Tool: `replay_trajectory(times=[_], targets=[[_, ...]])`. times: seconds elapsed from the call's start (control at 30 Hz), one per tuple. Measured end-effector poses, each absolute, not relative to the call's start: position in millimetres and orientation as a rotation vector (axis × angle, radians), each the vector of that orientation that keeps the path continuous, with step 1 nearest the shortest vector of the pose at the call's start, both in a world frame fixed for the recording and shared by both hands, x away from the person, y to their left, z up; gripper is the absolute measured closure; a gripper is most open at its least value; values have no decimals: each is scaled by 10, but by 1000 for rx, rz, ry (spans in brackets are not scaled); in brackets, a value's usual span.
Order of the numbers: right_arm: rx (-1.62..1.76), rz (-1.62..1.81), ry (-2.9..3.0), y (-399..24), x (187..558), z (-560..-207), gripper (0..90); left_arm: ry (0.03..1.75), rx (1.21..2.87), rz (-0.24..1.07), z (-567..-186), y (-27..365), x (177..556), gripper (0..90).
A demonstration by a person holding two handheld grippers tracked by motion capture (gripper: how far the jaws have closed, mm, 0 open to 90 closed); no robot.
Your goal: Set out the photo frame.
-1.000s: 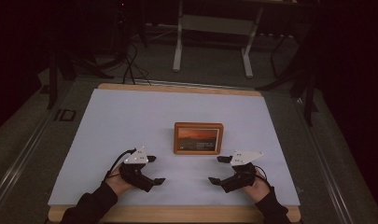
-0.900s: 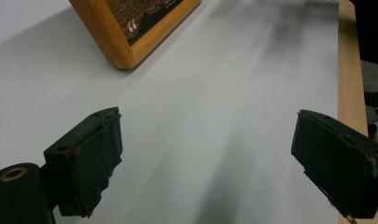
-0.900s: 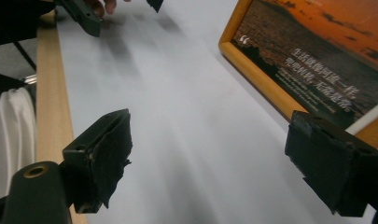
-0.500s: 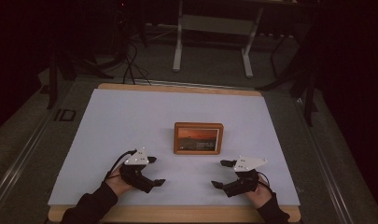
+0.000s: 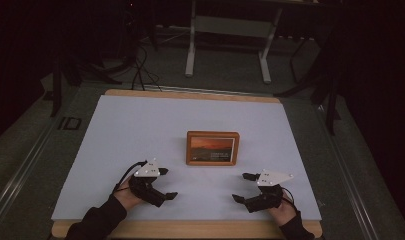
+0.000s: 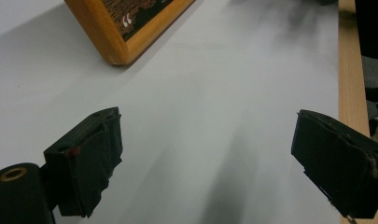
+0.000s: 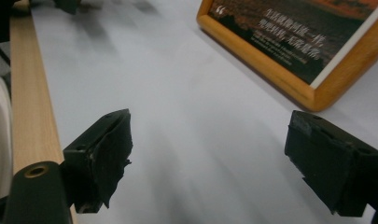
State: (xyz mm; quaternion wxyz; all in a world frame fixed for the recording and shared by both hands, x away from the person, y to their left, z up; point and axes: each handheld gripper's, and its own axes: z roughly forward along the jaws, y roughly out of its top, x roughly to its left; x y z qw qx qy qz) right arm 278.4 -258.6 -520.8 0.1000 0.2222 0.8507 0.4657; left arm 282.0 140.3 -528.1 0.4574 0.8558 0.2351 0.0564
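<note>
Right hand-held gripper (image 5: 246, 187) drifting back from photo frame (image 5: 212, 148); both hand-held grippers, left (image 5: 167, 183) included, gaping wide over bench (image 5: 140, 125).

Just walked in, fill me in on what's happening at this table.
A person holds a two-jaw gripper in each hand over a white-topped table. A small wooden-framed picture with an orange sunset image lies flat near the middle, untouched. The left gripper and right gripper sit near the front edge, one on each side of the frame and short of it, jaws wide open and empty.
</note>
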Motion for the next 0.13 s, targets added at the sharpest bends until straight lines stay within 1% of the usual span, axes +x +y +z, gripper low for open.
replay_trajectory(times=[0.13], targets=[[654, 1388, 2514, -2581, 2790, -5205, 145, 578, 2109, 141, -5280, 1399, 2818, 91]])
